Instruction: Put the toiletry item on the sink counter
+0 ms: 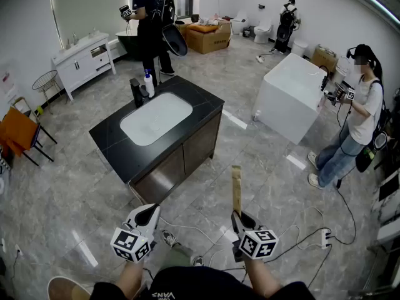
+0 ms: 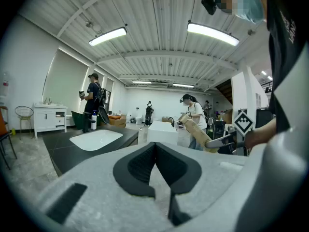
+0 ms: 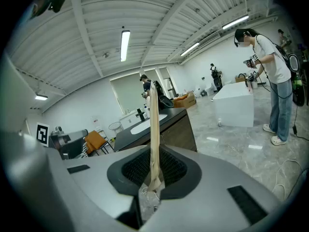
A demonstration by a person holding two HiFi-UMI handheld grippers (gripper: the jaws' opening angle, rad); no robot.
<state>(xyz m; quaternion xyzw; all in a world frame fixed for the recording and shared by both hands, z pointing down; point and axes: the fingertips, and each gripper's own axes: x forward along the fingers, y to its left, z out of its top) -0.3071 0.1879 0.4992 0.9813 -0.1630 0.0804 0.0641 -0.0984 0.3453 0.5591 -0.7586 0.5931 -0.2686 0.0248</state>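
A long flat tan tube [image 1: 236, 189] stands up from my right gripper [image 1: 238, 217], whose jaws are shut on its lower end. The right gripper view shows the tube [image 3: 154, 129] pinched between the black pads of that gripper [image 3: 153, 180]. My left gripper [image 1: 145, 218] is shut with nothing in it, and its own view shows the pads of the gripper [image 2: 155, 151] meeting. The black sink counter [image 1: 201, 104] with a white basin [image 1: 156, 117] stands ahead on the floor, well beyond both grippers. The tube [image 2: 195, 131] also shows at the right of the left gripper view.
A black faucet [image 1: 135, 92] and a white bottle [image 1: 149, 84] stand at the counter's far end. A white tub [image 1: 290, 95] sits to the right, with a person [image 1: 356, 120] beside it. Another person [image 1: 150, 17] stands behind the counter. Cables [image 1: 300, 237] lie on the floor.
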